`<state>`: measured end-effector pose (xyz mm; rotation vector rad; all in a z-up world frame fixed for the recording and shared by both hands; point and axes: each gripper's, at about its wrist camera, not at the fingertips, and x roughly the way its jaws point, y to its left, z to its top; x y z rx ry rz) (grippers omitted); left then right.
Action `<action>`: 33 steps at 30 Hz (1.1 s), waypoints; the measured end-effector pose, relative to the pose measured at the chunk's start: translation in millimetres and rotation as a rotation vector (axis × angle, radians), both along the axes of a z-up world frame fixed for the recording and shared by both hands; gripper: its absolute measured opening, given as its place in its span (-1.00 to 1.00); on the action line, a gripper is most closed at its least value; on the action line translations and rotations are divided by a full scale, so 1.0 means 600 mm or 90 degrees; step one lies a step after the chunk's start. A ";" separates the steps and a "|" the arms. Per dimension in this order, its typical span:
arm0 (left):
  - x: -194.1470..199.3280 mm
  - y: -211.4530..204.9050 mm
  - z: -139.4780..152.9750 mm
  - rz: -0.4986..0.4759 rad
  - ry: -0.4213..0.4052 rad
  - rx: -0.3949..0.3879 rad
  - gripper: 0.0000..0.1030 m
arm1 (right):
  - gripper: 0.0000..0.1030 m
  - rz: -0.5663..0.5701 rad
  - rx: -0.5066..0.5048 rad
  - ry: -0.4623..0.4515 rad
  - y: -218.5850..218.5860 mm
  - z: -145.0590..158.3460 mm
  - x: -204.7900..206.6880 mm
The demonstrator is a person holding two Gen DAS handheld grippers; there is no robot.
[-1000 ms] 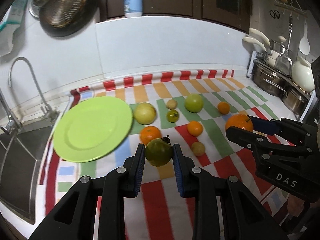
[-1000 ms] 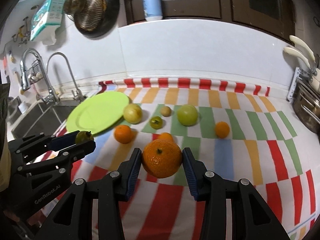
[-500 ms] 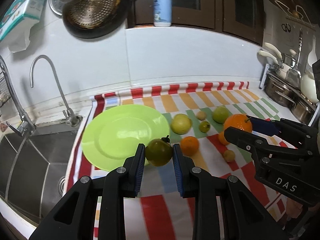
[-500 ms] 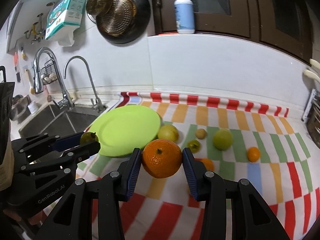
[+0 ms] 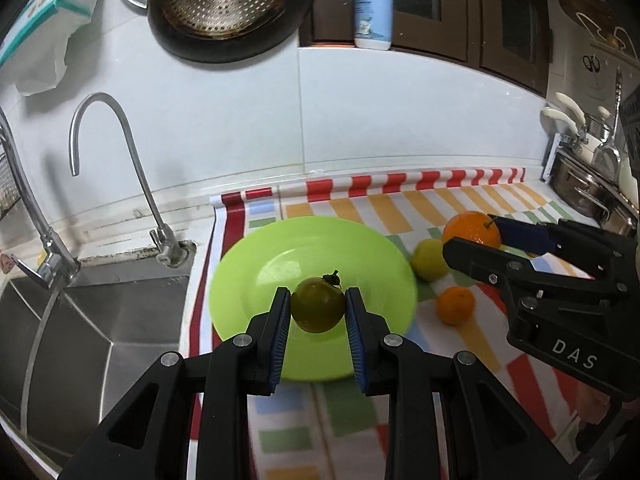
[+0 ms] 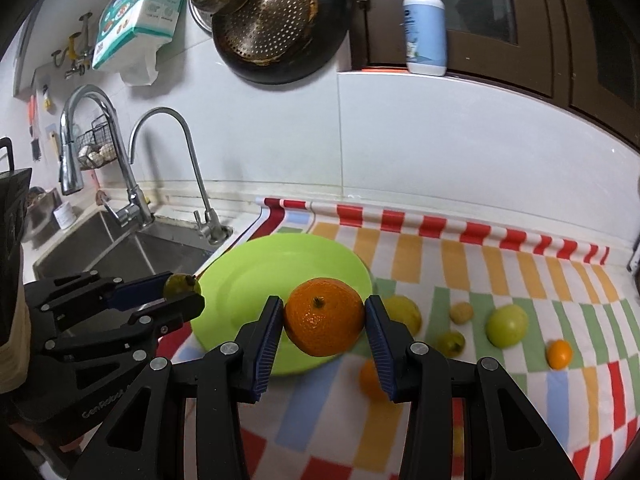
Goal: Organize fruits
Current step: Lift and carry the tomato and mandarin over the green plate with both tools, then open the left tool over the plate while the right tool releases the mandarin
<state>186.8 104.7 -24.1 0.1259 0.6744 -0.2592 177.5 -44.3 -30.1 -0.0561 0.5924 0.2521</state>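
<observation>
You are in a home kitchen. To your left a steel sink (image 6: 120,248) is sunk into the counter (image 5: 256,192), with a curved faucet (image 5: 120,152) and a taller tap (image 6: 96,136) beside it. A perforated strainer (image 6: 276,16) hangs inside a dark pan (image 6: 320,40) on the white tiled wall (image 6: 440,140). A pump bottle (image 6: 425,20) stands on the ledge under dark wood cabinets (image 6: 540,20). A striped cloth (image 6: 520,280) covers the counter, and steel pots (image 5: 588,192) with hanging utensils (image 5: 568,108) sit to your right.
</observation>
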 end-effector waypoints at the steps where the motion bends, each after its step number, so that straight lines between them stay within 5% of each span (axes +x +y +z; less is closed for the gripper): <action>1: 0.009 0.005 -0.003 0.000 0.000 0.002 -0.46 | -0.17 0.000 -0.007 -0.001 0.008 -0.001 0.010; 18: 0.186 0.037 -0.064 -0.023 0.041 0.000 -0.46 | -0.17 -0.013 -0.025 0.085 0.062 -0.062 0.201; 29: 0.246 0.028 -0.120 -0.065 0.099 0.013 -0.45 | -0.17 -0.030 -0.036 0.151 0.068 -0.111 0.256; 33: 0.247 0.032 -0.119 -0.052 0.098 0.010 -0.22 | -0.16 -0.036 -0.035 0.151 0.068 -0.113 0.258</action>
